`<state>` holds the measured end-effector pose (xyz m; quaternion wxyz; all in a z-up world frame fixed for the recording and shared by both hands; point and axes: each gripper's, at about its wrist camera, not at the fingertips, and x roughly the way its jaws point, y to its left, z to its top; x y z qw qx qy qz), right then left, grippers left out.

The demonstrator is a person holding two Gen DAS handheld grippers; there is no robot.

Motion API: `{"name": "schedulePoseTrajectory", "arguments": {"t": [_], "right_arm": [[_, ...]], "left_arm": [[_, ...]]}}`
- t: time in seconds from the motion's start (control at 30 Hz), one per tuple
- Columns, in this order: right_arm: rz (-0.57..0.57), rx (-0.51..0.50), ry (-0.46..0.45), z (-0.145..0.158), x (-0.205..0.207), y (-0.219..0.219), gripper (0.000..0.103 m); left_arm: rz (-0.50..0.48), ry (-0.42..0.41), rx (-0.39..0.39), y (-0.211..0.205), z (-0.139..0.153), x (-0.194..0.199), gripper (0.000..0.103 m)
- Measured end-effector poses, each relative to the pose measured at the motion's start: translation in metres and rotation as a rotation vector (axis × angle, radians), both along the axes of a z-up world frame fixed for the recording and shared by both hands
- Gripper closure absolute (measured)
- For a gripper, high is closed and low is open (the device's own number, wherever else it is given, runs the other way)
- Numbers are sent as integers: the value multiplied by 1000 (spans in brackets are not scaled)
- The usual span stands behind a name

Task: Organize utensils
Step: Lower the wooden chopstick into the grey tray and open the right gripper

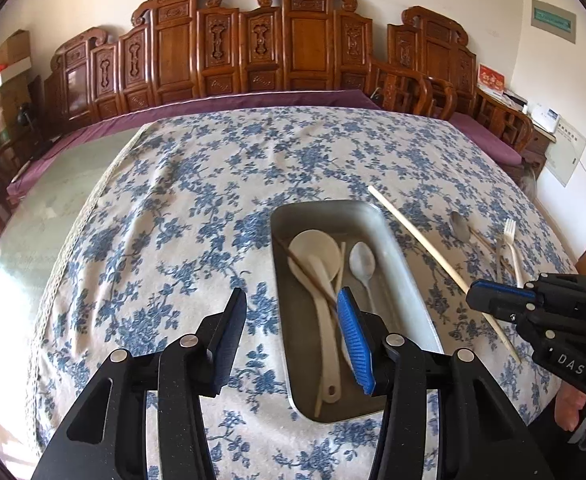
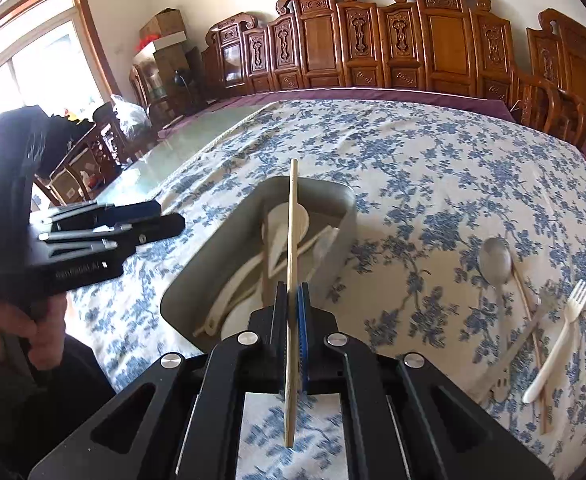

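Note:
A metal tray (image 1: pixel 409 284) (image 2: pixel 345 216) sits on the floral cloth and holds a white ladle (image 1: pixel 317 252), a white spoon (image 1: pixel 361 262), a dark chopstick and a pale one. My left gripper (image 1: pixel 293 332) is open and empty, just above the tray's near left side. My right gripper (image 2: pixel 293 300) (image 1: pixel 493 300) is shut on a pale wooden chopstick (image 2: pixel 293 232) (image 1: pixel 421 238), held over the tray's right side. A metal spoon (image 2: pixel 495 264) (image 1: pixel 461 226), a white fork (image 2: pixel 561 336) (image 1: pixel 511 244), a metal fork (image 2: pixel 533 324) and another chopstick lie on the cloth to the right.
The table (image 1: pixel 73 208) has bare glass to the left of the cloth (image 1: pixel 213 208). Carved wooden panels (image 1: pixel 293 52) and chairs (image 1: pixel 413 92) stand behind it. Boxes and bags are at the far left (image 2: pixel 161 28).

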<state>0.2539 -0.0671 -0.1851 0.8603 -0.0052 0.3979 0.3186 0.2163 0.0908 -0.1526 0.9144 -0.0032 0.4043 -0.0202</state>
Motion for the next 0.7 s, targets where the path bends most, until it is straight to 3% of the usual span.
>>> {"name": "schedulePoseTrajectory", "arguments": {"t": [0.43, 0.7], "right_arm": [[-36, 27, 113, -24, 30, 43, 97], [-102, -9, 155, -44, 43, 57, 97]], "left_arm": [[45, 30, -42, 26, -17, 4, 58], [42, 27, -48, 25, -17, 4, 58]]}}
